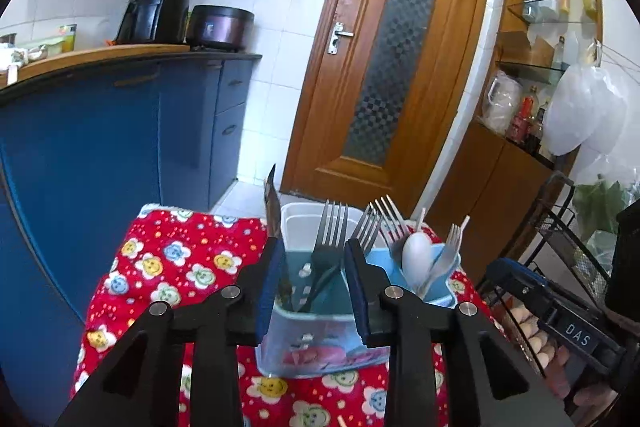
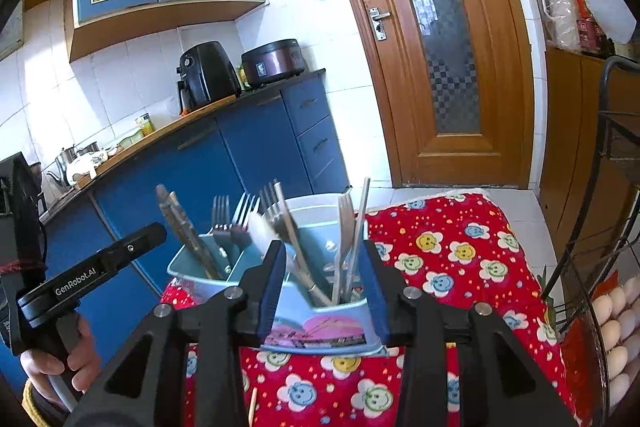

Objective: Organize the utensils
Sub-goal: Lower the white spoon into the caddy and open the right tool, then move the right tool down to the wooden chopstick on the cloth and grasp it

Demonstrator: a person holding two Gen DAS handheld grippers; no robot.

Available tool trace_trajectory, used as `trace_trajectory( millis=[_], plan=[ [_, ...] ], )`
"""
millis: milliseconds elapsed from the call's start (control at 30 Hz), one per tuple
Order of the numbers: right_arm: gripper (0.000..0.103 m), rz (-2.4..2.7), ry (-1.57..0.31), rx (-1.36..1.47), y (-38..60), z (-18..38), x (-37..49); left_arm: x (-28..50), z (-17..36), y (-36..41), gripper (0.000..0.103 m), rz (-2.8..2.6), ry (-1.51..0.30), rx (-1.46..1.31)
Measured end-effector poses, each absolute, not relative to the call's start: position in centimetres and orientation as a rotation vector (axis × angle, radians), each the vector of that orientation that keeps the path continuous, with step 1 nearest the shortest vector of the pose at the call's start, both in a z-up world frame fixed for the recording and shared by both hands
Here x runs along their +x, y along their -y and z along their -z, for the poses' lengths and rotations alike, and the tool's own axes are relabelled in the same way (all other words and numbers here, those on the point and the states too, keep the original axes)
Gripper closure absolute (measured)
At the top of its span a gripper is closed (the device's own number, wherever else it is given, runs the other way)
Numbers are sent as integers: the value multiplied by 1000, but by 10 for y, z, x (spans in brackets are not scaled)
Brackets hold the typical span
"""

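A light blue utensil holder (image 1: 320, 339) with several compartments stands on a red flowered cloth (image 1: 168, 259). In the left wrist view a knife (image 1: 274, 211), metal forks (image 1: 332, 227), a white spoon (image 1: 416, 259) and a plastic fork (image 1: 450, 247) stand in it. My left gripper (image 1: 314, 291) is open over the holder's near rim, with one fork upright in the gap and untouched by the pads. In the right wrist view my right gripper (image 2: 324, 291) is open at the holder (image 2: 320, 335), with long utensils (image 2: 344, 227) standing free between its fingers. Knives (image 2: 180, 223) and forks (image 2: 232, 219) fill the left compartments.
A white tub (image 1: 304, 219) sits just behind the holder. A black wire rack (image 2: 592, 267) with eggs (image 2: 616, 323) stands to the right of the cloth. Blue cabinets (image 1: 120, 131) run along the left and a wooden door (image 1: 384, 67) is straight ahead. A hand (image 2: 52, 363) holds the other gripper's handle.
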State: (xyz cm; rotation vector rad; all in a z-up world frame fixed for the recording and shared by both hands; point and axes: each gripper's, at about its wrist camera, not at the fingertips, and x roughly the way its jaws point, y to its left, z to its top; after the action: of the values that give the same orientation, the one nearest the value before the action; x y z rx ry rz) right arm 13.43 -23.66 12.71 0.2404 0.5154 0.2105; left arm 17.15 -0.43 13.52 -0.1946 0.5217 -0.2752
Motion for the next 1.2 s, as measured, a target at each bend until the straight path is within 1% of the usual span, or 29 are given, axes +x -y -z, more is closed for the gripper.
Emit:
trace_trajectory(
  millis=[400, 1000, 1100, 1200],
  plan=[
    [62, -254, -621, 197, 207, -105, 100, 137, -122, -13, 69, 234, -597, -160],
    [62, -345, -812, 172, 161, -47, 81, 103, -69, -34, 69, 177, -746, -113],
    [64, -360, -848, 152, 151, -36, 82, 101, -63, -37, 69, 170, -760, -116],
    [68, -372, -876, 134, 144, -27, 83, 100, -56, -39, 69, 164, -772, -111]
  ],
)
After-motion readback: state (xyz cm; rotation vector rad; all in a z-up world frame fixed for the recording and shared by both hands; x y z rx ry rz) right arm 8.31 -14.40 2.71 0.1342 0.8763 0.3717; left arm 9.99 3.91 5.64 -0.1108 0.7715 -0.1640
